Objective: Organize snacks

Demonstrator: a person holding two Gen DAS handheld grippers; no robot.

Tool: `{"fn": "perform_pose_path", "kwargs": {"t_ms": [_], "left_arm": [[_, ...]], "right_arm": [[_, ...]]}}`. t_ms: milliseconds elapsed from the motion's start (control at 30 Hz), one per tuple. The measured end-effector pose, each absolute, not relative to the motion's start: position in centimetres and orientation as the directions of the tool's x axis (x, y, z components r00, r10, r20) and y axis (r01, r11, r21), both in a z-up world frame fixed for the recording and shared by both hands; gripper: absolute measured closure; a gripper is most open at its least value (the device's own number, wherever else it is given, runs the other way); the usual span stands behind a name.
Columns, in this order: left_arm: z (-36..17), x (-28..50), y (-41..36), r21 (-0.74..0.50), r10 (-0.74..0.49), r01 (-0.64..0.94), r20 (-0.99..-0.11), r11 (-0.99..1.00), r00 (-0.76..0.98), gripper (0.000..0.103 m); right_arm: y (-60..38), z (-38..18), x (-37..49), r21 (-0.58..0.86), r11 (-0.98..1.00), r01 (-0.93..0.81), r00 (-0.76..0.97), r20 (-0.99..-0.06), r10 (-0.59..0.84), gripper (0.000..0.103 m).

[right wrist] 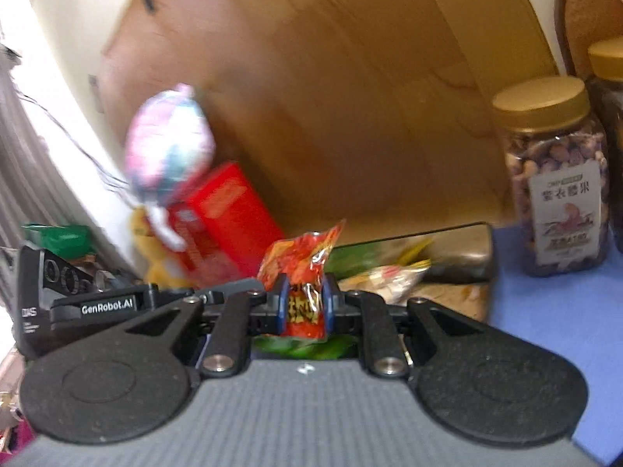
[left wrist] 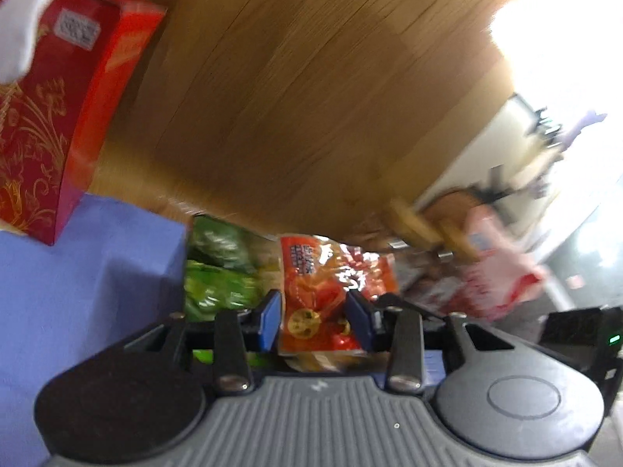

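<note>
While blurred, each hand-held gripper grips snacks.

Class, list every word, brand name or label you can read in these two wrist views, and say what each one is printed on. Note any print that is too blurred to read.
"GenRobot.AI": white letters on the left gripper, seen in the right wrist view.
"紫衣腰果": label of the nut jar; its smaller print is too small to read.
Orange snack packet: large characters, too blurred.
Red box: white sticker, unreadable.
</note>
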State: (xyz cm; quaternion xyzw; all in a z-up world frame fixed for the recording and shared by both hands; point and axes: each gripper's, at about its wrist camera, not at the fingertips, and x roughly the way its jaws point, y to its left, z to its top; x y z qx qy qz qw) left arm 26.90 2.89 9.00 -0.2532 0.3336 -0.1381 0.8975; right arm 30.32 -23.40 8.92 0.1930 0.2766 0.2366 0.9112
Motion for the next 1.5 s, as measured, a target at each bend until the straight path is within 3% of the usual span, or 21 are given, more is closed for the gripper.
{"fn": "perform_pose_path", "kwargs": {"t_ms": [100, 200, 267, 633, 833, 933, 967, 1000, 1033, 1267, 1500], "left_arm": [[7.6, 28.0, 2.6, -0.480, -0.346, 0.028, -0.588, 0.877, 0.731, 0.069], [8.5, 26.5, 2.7, -0.483, -0.358, 0.057, -0.560, 0.874, 0.747, 0.066], [9.6, 25.7, 2.5, -0.448, -0.323, 0.054, -0.549, 0.892, 0.771, 0.066], [12.3, 17.6, -1.8, -0.361, -0.300, 0.104, -0.543, 0.927, 0.784, 0.061], [10.8, 12.7, -5.2, -0.266, -0.234, 0.086, -0.599, 0.960, 0.766, 0.060], [10.3, 10.3, -6.4, -0.203, -0.153, 0.031, -0.617, 0.979, 0.772, 0.044], [10.2, 9.7, -6.7, -0.185, -0.131, 0.019, -0.620, 0.983, 0.774, 0.034], [10.1, 8.7, -7.1, -0.153, -0.097, 0.001, -0.621, 0.988, 0.778, 0.013], [10.1, 7.7, -7.3, -0.129, -0.072, -0.011, -0.615, 0.992, 0.786, 0.003], [10.3, 2.9, -8.5, -0.031, 0.034, -0.066, -0.603, 0.997, 0.797, 0.000], [11.7, -0.6, -8.8, -0.004, 0.074, -0.092, -0.558, 0.996, 0.826, 0.000]], "right_arm": [[-23.0, 6.7, 32.4, 0.436, 0.852, -0.289, 0.705, -0.505, 0.498, 0.079], [-22.7, 6.8, 31.1, 0.392, 0.866, -0.311, 0.726, -0.491, 0.482, 0.073], [-23.0, 7.5, 29.7, 0.356, 0.886, -0.298, 0.776, -0.450, 0.442, 0.062], [-25.3, 9.0, 20.2, 0.434, 0.868, -0.244, 0.843, -0.348, 0.411, 0.061], [-25.4, 7.5, 13.3, 0.449, 0.885, -0.128, 0.864, -0.388, 0.321, 0.060], [-24.5, 6.8, 10.5, 0.435, 0.898, -0.066, 0.870, -0.415, 0.265, 0.058], [-24.1, 6.7, 10.0, 0.422, 0.905, -0.052, 0.872, -0.423, 0.248, 0.052], [-23.7, 6.6, 9.3, 0.410, 0.911, -0.042, 0.874, -0.427, 0.233, 0.049], [-23.4, 6.4, 8.5, 0.400, 0.916, -0.040, 0.876, -0.426, 0.225, 0.045], [-21.4, 6.7, 4.2, 0.357, 0.933, -0.044, 0.886, -0.417, 0.201, 0.034], [-20.5, 7.4, 1.7, 0.354, 0.934, -0.043, 0.898, -0.396, 0.191, 0.032]]}}
